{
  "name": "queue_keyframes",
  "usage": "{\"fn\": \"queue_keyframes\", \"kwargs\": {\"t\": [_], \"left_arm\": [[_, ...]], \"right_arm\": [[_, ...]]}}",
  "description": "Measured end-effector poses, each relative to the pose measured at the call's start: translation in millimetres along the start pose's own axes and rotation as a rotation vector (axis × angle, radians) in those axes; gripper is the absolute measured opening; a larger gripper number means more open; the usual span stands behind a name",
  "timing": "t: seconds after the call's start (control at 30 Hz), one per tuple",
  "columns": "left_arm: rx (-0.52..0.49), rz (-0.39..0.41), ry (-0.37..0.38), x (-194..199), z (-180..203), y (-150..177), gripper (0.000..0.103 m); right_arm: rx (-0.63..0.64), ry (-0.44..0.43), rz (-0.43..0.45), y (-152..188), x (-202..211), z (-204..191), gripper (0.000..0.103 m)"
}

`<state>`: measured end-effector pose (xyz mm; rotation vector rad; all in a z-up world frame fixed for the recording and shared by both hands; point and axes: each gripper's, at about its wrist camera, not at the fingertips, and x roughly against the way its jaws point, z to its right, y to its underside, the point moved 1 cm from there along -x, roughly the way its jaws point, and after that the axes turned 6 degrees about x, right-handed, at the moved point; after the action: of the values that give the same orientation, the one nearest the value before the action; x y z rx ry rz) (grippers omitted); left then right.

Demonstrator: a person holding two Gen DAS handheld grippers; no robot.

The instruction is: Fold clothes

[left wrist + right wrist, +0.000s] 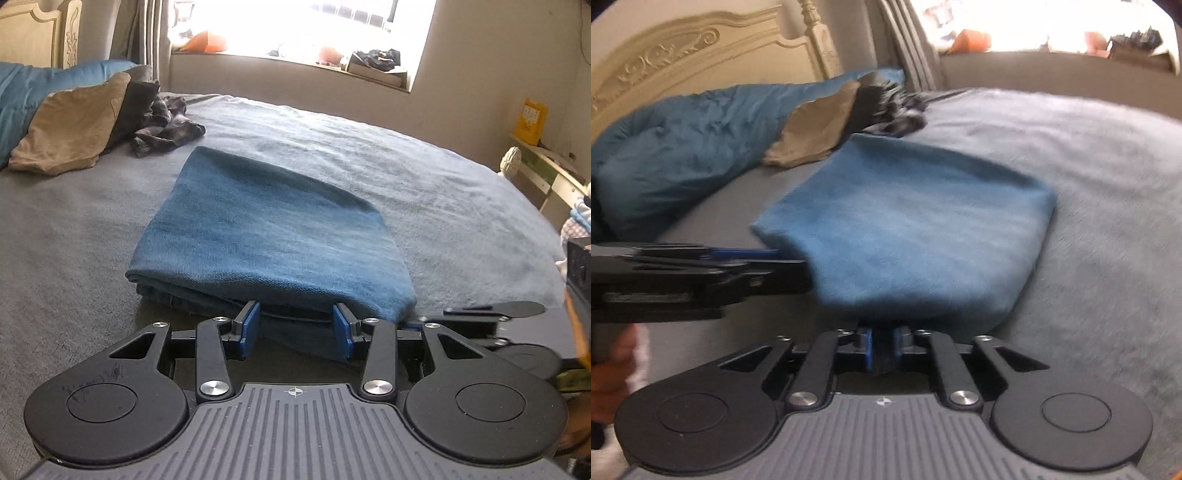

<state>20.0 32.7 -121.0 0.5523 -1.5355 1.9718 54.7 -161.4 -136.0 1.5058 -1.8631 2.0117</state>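
Right wrist view: my right gripper (881, 349) has its fingers clenched on the near edge of the folded blue garment (916, 236) lying on the bed (1089, 184), likely to hold the stack together; my left gripper (295, 328) sits released beside that edge

A home bedroom: grey-covered bed (369, 177), carved headboard (701, 48), pillows (70, 122), sunlit window (295, 26)

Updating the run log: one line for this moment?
left gripper: open | right gripper: shut on folded blue cloth garment | on grey bedspread
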Motion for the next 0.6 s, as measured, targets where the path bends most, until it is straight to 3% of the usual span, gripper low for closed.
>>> {"fn": "queue_keyframes", "kwargs": {"t": [0.17, 0.33, 0.6], "left_arm": [[0.02, -0.003, 0.01, -0.1, -3.6, 4.0, 0.042], [-0.003, -0.027, 0.014, -3.8, -2.0, 11.4, 0.042], [-0.019, -0.041, 0.019, -4.9, -0.3, 17.5, 0.042]], "right_arm": [[-0.008, 0.012, 0.07, 4.6, 13.8, -2.3, 0.007], [-0.047, 0.053, 0.083, 9.2, -1.9, 8.8, 0.006], [0.01, 0.084, 0.078, 8.8, 5.5, 0.9, 0.006]]}}
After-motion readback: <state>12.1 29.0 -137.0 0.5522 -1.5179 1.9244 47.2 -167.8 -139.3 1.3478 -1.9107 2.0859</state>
